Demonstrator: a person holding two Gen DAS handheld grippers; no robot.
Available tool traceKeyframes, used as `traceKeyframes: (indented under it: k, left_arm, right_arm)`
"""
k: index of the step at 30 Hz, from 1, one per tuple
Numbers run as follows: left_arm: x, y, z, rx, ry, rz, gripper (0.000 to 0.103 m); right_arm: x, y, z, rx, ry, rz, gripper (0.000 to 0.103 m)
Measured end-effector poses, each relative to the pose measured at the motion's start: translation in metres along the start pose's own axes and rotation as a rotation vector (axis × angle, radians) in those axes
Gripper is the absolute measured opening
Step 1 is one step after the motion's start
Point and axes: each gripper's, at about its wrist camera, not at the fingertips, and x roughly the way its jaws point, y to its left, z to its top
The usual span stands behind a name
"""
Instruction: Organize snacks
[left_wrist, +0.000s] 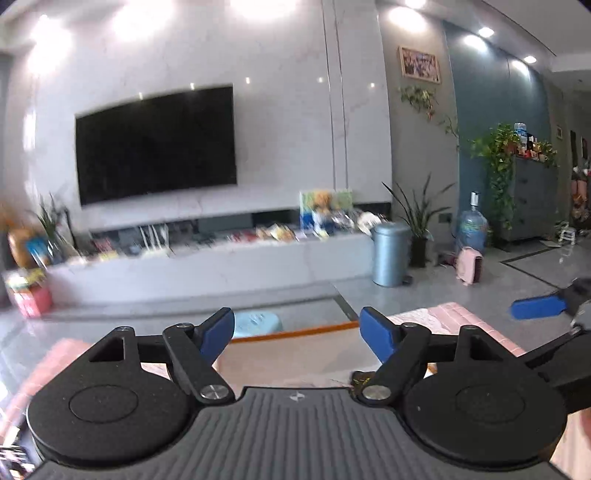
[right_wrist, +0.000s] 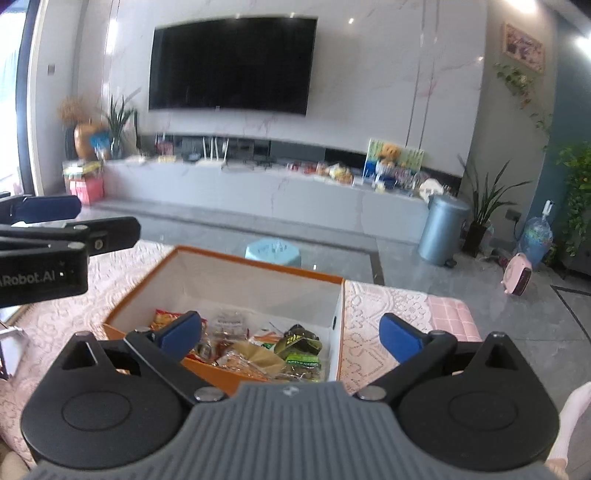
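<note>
On the pink lace tablecloth (right_wrist: 373, 314), an orange box (right_wrist: 334, 321) with white inner walls is sitting open, and the snacks (right_wrist: 258, 347) are lying piled inside it toward its near end: crinkly packets in red, clear, tan and green wrappers, touching and overlapping one another. In the left wrist view only the far orange rim of the box (left_wrist: 295, 334) is showing, with the packets hidden behind the gripper body.

The right gripper (right_wrist: 291, 334) is hovering above the near end of the box, its blue pads spread wide apart, with nothing pinched between them. The left gripper (left_wrist: 296, 330) is hanging over the same box, its pads likewise standing wide and gripping nothing. Each gripper is showing at the edge of the other's view.

Beyond the table, a pale blue stool (right_wrist: 275, 251) is standing on the grey floor. Farther off, a long white TV console (right_wrist: 258, 184) is running under a dark wall-mounted television (right_wrist: 232, 62), with a blue-grey pedal bin (right_wrist: 443, 229) standing at its right end.
</note>
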Motion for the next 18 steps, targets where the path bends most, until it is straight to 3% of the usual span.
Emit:
traceKeyframes:
  k: [8, 18]
  left_arm:
    - [-0.032, -0.009, -0.021, -0.015, -0.025, 0.023, 0.097]
    - [-0.037, -0.002, -0.070, -0.052, 0.048, 0.067, 0.097]
  right_arm:
    - [-0.072, 0.024, -0.036, 0.031, -0.183, -0.088, 0.099]
    - [-0.097, 0.037, -0.076, 0.087, -0.191, -0.141, 0.099]
